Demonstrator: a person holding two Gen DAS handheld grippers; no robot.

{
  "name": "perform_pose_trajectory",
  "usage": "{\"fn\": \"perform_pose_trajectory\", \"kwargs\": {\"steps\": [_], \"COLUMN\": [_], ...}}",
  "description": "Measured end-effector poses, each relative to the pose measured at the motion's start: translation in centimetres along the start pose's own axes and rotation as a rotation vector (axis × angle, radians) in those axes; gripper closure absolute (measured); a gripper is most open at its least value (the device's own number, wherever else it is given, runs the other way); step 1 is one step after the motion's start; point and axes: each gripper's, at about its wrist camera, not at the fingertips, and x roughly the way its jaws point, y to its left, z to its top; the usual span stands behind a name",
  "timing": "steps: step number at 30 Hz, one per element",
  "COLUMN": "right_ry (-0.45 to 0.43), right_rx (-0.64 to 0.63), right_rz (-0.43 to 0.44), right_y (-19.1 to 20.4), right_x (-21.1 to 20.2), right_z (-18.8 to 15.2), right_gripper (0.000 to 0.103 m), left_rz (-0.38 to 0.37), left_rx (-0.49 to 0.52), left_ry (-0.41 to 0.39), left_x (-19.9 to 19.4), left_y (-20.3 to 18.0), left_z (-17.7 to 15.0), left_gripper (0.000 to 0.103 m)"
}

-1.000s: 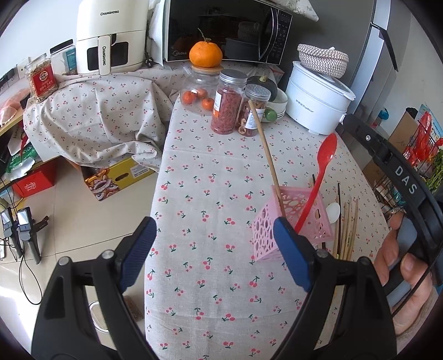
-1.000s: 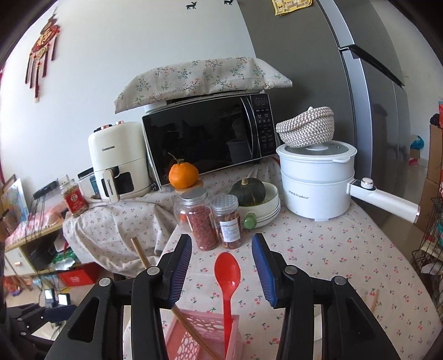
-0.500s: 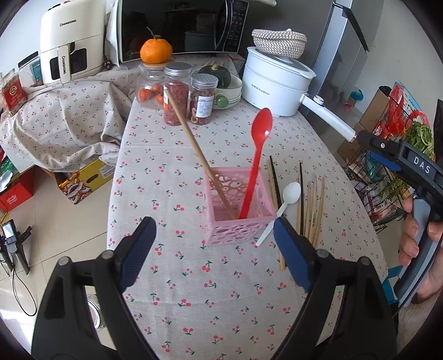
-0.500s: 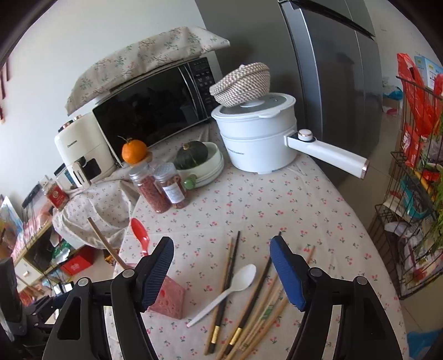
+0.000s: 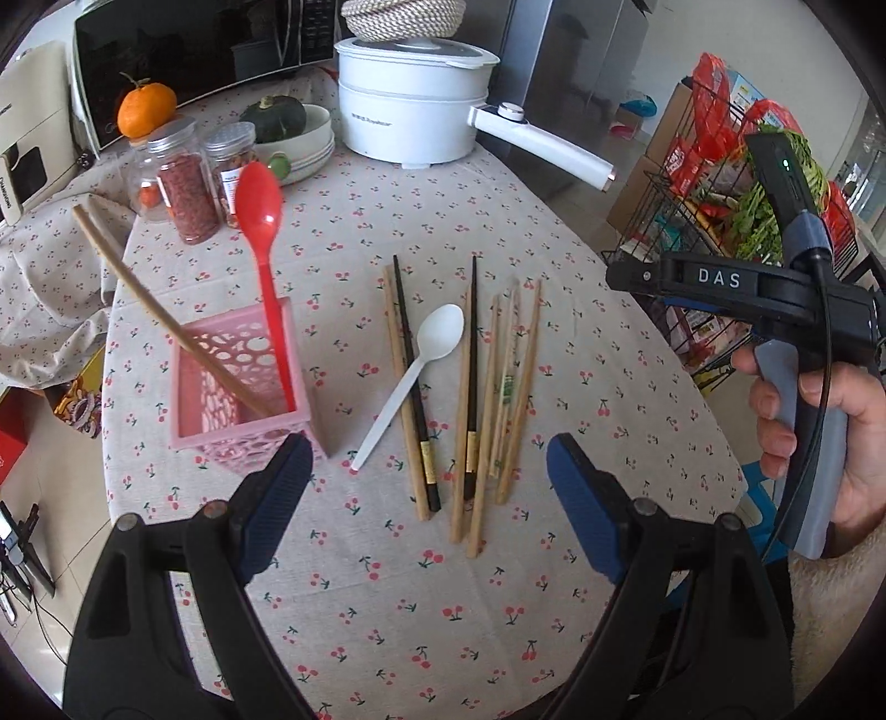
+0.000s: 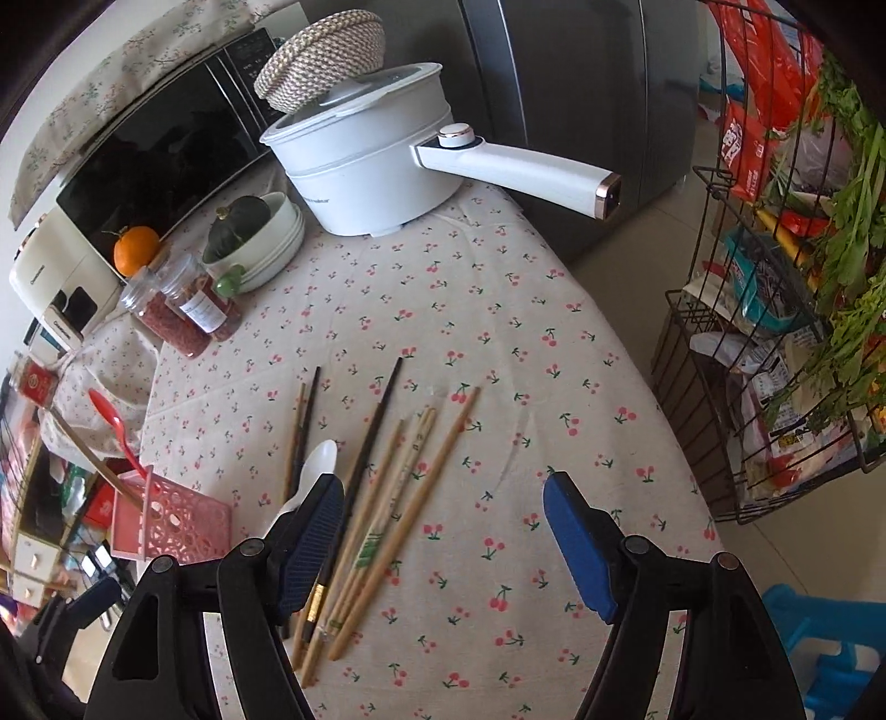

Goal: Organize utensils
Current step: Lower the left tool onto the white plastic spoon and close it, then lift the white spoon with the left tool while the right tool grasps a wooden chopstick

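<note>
A pink lattice basket (image 5: 238,387) stands on the cherry-print tablecloth and holds a red spoon (image 5: 263,232) and a wooden chopstick (image 5: 166,321). To its right lie a white spoon (image 5: 426,354), black chopsticks (image 5: 412,376) and several wooden chopsticks (image 5: 515,387). My left gripper (image 5: 426,498) is open and empty, hovering above the near ends of the chopsticks. My right gripper (image 6: 443,526) is open and empty above the wooden chopsticks (image 6: 398,498); its body shows in the left wrist view (image 5: 720,282) at the right. The basket (image 6: 166,526) sits at the lower left of the right wrist view.
A white pot with a long handle (image 5: 410,105), two spice jars (image 5: 188,188), a bowl with a green squash (image 5: 282,127), an orange (image 5: 147,108) and a microwave (image 5: 183,50) stand at the back. A wire rack of groceries (image 6: 775,277) stands right of the table.
Both grippers swung right and tilted down, from the basket toward the loose chopsticks and white spoon. Both stayed open. The utensils have not moved.
</note>
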Motion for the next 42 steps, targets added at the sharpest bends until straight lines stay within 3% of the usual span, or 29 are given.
{"fn": "perform_pose_trajectory", "kwargs": {"steps": [2,5,7,14,19,22,25,26,30,36,39,42], "right_ry": [0.015,0.04,0.062,0.086,0.111,0.119,0.127,0.13,0.138,0.138,0.15,0.165], "right_rx": [0.006,0.011,0.006,0.011,0.089,0.106,0.092,0.089,0.076,0.053,0.038,0.029], "right_rz": [-0.004,0.007,0.006,-0.023,0.019,0.025,0.022,0.021,0.016,0.02,0.029,0.043], "right_y": [-1.0,-2.1,-2.6,-4.6,-6.5,-7.0,-7.0,-7.0,-6.7,-5.8,-5.0,-4.1], "right_x": [0.4,1.1,1.6,3.2,4.0,4.3,4.6,4.7,5.0,5.4,6.1,7.0], "right_z": [0.3,0.7,0.9,1.8,2.4,2.5,2.5,2.5,2.4,2.5,2.5,2.6], "right_gripper": [0.027,0.027,0.027,0.027,0.027,0.027,0.027,0.027,0.027,0.027,0.028,0.037], "left_rz": [0.021,0.012,0.01,0.106,0.139,0.167,0.146,0.147,0.157,0.118,0.051,-0.03], "left_rx": [0.063,0.119,0.133,0.126,0.114,0.116,0.09,0.088,0.079,0.081,0.07,0.059], "left_ry": [0.034,0.107,0.161,0.269,0.336,0.362,0.383,0.379,0.353,0.221,0.117,0.014], "left_x": [1.3,3.8,5.7,12.9,16.9,18.2,19.0,19.0,18.5,14.3,10.4,7.3], "left_y": [-1.7,-3.7,-4.5,-4.2,-3.6,-3.3,-3.0,-3.0,-3.0,-3.5,-3.8,-3.9], "left_z": [1.0,3.0,4.6,8.7,9.5,9.5,9.2,9.1,9.0,9.3,8.9,8.5], "left_gripper": [0.019,0.032,0.037,0.049,0.054,0.072,0.074,0.075,0.097,0.097,0.097,0.097]}}
